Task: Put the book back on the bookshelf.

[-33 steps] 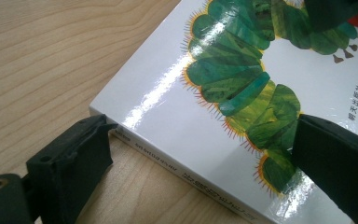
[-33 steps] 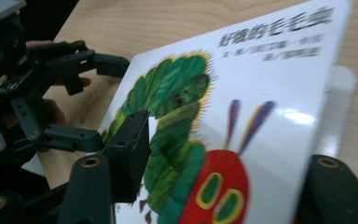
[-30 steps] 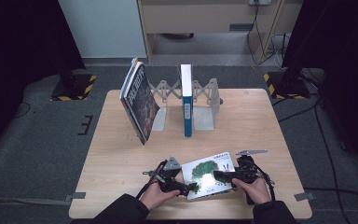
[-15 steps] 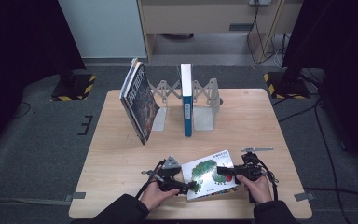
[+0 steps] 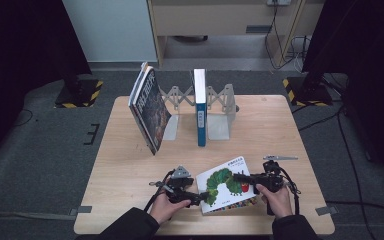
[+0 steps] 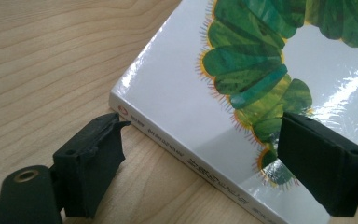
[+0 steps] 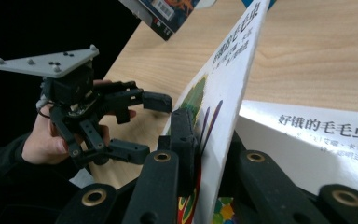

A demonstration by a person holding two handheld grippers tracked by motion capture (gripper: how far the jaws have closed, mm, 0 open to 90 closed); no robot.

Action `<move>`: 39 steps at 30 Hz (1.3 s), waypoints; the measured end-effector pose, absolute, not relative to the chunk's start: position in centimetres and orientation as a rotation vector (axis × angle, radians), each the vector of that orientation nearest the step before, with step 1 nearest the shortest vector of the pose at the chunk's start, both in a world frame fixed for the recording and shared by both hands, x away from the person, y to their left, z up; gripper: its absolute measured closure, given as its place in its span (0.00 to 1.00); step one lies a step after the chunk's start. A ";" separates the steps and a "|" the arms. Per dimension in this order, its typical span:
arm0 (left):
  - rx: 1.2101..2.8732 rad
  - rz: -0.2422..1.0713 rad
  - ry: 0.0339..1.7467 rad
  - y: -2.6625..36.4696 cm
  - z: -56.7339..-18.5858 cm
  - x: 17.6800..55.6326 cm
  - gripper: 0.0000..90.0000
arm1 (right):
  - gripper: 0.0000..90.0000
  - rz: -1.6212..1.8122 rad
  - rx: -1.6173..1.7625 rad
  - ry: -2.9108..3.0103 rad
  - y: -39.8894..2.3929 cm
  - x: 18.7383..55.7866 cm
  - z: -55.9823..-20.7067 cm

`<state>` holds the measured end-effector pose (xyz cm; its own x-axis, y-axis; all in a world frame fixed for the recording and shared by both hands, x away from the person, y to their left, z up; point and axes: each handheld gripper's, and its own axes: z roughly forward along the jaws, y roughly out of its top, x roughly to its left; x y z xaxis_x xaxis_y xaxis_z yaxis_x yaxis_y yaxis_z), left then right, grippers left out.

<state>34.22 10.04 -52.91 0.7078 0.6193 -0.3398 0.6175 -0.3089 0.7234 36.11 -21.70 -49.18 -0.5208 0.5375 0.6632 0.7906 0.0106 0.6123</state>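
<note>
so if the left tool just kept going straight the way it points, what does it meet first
Most likely the caterpillar picture book. The left tool points at the book's near spine edge, its jaws open with one above the cover and one beside the spine. How much gap remains is hard to judge.

The title 好饿的毛毛虫 stands in black characters on the white title page [image 7: 307,140] of the caterpillar picture book [image 5: 227,184]. At the right gripper view's twelve o'clock, a leaning book [image 7: 168,11] bears a barcode, its digits too small to read.

White book [image 5: 227,186] with green caterpillar, pale wood table [image 5: 130,170], possibly blue-spined book [image 5: 200,112]
</note>
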 end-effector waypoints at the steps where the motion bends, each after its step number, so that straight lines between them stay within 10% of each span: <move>1: 2.004 -0.001 0.945 10.0 -52.9 34.2 0.15 | 0.92 -1.531 -1.385 -2.046 -21.8 36.1 -49.0; 23: 1.943 -0.138 0.857 8.8 -54.0 34.8 0.12 | 0.96 -1.719 -1.321 -2.053 -22.1 35.7 -47.8; 39: 1.934 -0.138 0.870 8.8 -54.0 34.9 0.14 | 0.55 -1.467 -1.488 -2.462 -20.9 35.8 -49.2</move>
